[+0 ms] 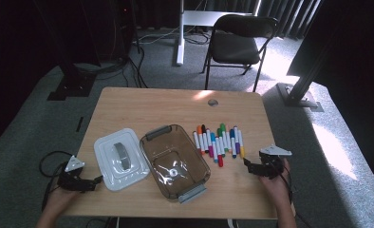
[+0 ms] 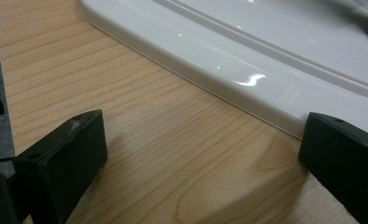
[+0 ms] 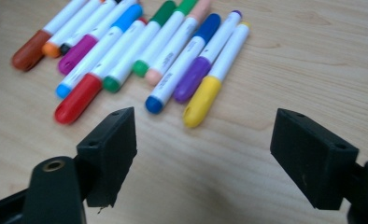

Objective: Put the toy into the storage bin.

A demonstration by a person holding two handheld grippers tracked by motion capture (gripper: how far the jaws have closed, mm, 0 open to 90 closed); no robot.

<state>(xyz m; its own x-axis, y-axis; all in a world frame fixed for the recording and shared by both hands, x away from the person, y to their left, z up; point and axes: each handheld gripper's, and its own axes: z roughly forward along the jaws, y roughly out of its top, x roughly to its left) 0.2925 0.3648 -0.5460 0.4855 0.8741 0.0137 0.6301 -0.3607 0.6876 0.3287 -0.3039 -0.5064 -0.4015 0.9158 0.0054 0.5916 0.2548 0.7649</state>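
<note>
Each gripper is matt black: the left gripper (image 1: 98, 179), at the table's (image 1: 128, 102) near left corner, and the right gripper (image 1: 246, 163), at its near right edge, each carry a pale grey three-cornered plate on top and trail a thin black cable off the table. The jaws are blocky black pads with small round screw holes in their faces. One left jaw has a scuffed, greyish tip.
</note>
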